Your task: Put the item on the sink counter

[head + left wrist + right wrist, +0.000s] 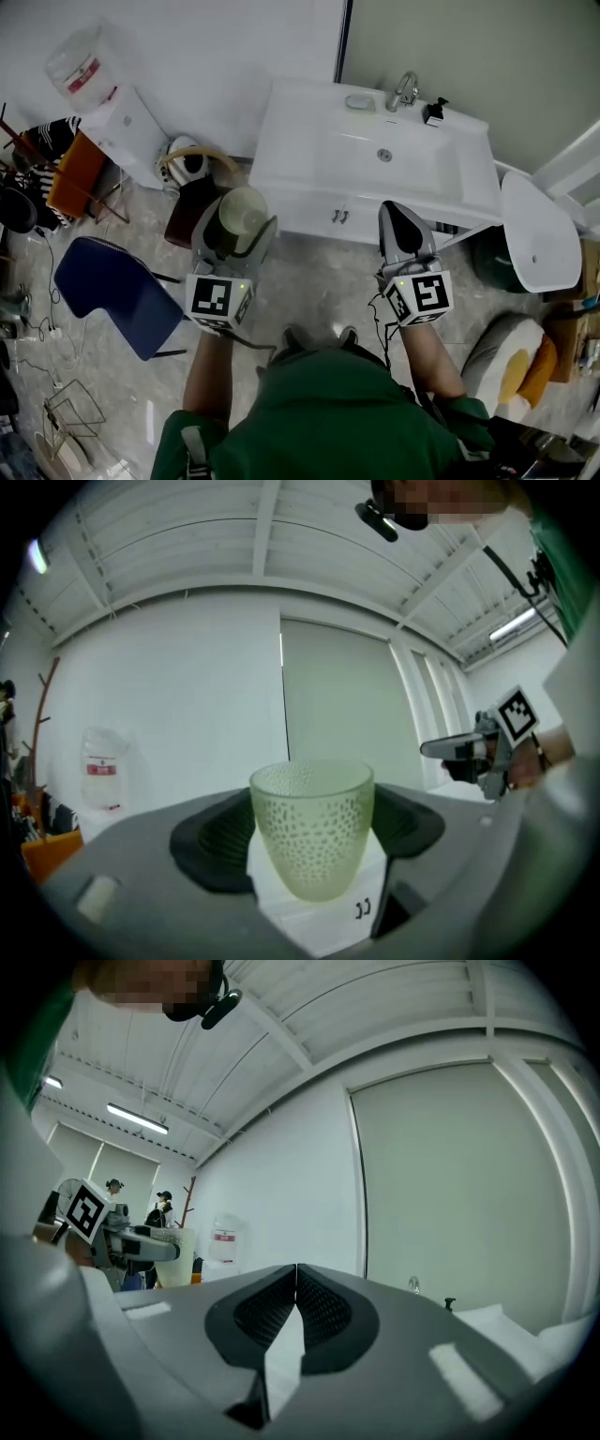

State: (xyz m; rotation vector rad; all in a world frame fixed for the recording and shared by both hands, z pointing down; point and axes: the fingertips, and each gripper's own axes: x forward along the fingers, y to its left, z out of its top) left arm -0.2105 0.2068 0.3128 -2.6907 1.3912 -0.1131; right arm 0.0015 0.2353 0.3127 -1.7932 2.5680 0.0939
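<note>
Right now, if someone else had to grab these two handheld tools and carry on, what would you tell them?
Left gripper: jaws closed on the pale green cup, which is held upright.
Right gripper: jaws shut, nothing in them.
Sink counter: white, ahead of both grippers, with the faucet at its back edge. The cup is not yet over it.
Done: the cup is in hand.
Left: carry the cup forward, set it on a bare part of the counter, then open the jaws.
</note>
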